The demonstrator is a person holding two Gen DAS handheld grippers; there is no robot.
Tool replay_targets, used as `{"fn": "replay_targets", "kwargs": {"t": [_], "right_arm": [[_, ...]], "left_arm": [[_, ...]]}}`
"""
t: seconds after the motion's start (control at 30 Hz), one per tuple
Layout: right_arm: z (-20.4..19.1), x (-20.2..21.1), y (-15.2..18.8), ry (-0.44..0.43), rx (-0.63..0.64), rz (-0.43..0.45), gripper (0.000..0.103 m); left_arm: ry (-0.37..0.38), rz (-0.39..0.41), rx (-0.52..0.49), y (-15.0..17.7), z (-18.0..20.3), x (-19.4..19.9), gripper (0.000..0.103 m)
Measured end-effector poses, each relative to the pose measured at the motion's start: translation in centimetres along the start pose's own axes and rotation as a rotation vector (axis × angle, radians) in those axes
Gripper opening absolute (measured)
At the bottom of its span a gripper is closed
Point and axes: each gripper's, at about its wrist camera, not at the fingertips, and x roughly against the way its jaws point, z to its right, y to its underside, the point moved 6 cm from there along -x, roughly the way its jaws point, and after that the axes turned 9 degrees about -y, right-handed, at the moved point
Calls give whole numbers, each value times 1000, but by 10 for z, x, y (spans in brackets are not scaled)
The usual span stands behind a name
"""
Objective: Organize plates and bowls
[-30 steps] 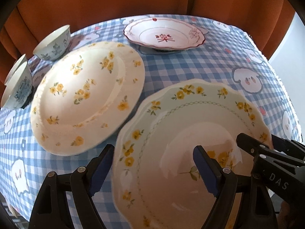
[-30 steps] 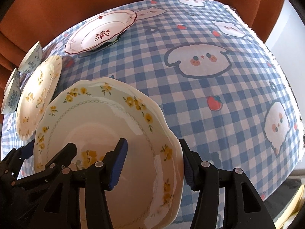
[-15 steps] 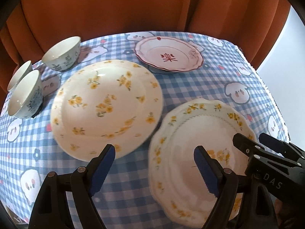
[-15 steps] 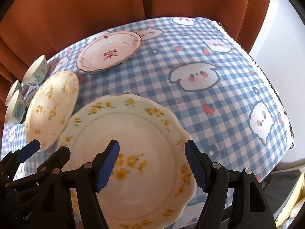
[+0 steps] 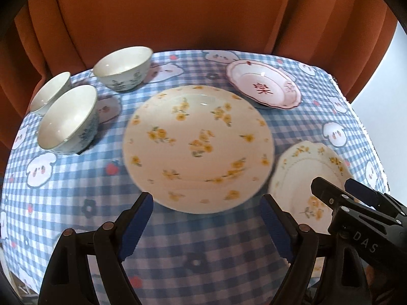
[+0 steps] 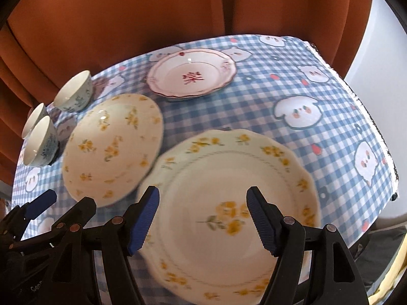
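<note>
1. The scalloped plate [image 6: 229, 203] lies flat on the bench [image 6: 318, 89], just right of the round plate [image 5: 198, 147].
2. Both the left hand-held gripper [image 5: 207, 225] and the right hand-held gripper [image 6: 202, 219] are open and empty; the right's jaws have just been opening, above the scalloped plate.
3. Likely step: choosing the next piece; stacking calls for a rim grip.
4. Glossy, yellow-flowered ceramic; beyond the round plate, a red-trimmed dish [image 5: 264, 87] and three bowls [image 5: 68, 119].

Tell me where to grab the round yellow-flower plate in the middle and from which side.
Grip the round yellow-flower plate by its near rim, coming in low from the front edge of the table. It lies flat, so only the raised rim offers a pinch; the left tongs hang open just before that edge.
</note>
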Motion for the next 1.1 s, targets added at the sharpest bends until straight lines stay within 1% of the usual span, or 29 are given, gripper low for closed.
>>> {"fn": "replay_targets", "kwargs": {"t": [0.23,0.4,0.5,0.6,0.67,0.8,0.93,1.0,1.03,1.07,1.1], "right_arm": [[-26,-17,-4,-12,0,-13,74],[-38,-34,-20,-19,14,-1,74],[-40,-46,-33,-29,7,6,74],[-43,-58,-45,-29,22,17,74],[-46,-68,-51,-44,39,10,74],[-48,-89,-62,-58,57,-4,74],[-47,-104,-73,-80,48,-6,74],[-47,-110,-79,-93,51,-4,74],[-47,-114,-81,-93,55,-6,73],[-48,-118,-83,-95,61,-8,67],[-50,-121,-84,-101,66,-14,63]], "left_arm": [[-28,-1,0,-14,-28,-16,87],[-57,5,11,-31,-38,-33,87],[-79,-4,33,-41,-44,-49,87],[-97,-26,43,-49,-45,-65,87],[-112,-30,44,-54,-46,-76,87],[-118,-49,60,-60,-46,-91,86],[-127,-52,56,-62,-45,-102,86],[-127,-52,59,-62,-44,-107,84],[-134,-49,59,-62,-45,-109,83],[-138,-50,61,-62,-45,-111,82],[-141,-50,64,-63,-45,-113,81]]}}
